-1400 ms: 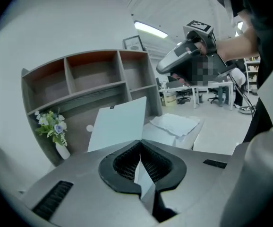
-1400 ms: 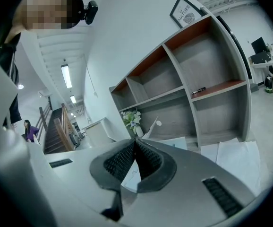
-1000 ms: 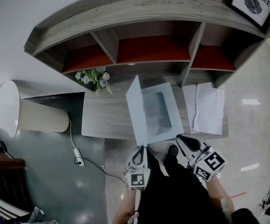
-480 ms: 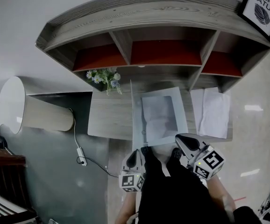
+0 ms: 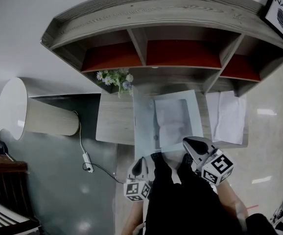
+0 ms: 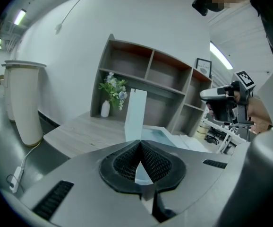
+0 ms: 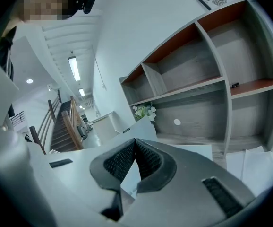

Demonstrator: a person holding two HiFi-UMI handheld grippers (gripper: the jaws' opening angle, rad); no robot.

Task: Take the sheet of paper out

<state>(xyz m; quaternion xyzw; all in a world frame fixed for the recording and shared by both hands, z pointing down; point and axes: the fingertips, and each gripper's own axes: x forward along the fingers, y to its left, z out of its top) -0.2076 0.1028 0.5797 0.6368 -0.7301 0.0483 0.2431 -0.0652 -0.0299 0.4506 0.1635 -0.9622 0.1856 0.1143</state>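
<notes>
A pale blue folder (image 5: 195, 114) with a window lies on the grey desk (image 5: 114, 124), its near edge over the desk front. Its left flap (image 5: 142, 126) stands upright; the left gripper view shows this flap (image 6: 135, 110) rising straight from the jaw tips. A white sheet (image 5: 172, 119) shows in the window. My left gripper (image 5: 140, 161) is shut at the foot of the flap, pale folder showing between its jaws (image 6: 140, 143). My right gripper (image 5: 186, 142) is shut at the folder's near right corner, pale material between its jaws (image 7: 135, 141).
Loose white paper (image 5: 228, 116) lies on the desk right of the folder. A small vase of flowers (image 5: 116, 77) stands at the back left under the cubby shelf (image 5: 180, 53). A white cylinder (image 5: 34, 114) and a cable (image 5: 86, 155) are left of the desk.
The flap has swung from a tilt to upright. The folder has slid left along the desk, closer to the flowers, and both grippers went with it.
</notes>
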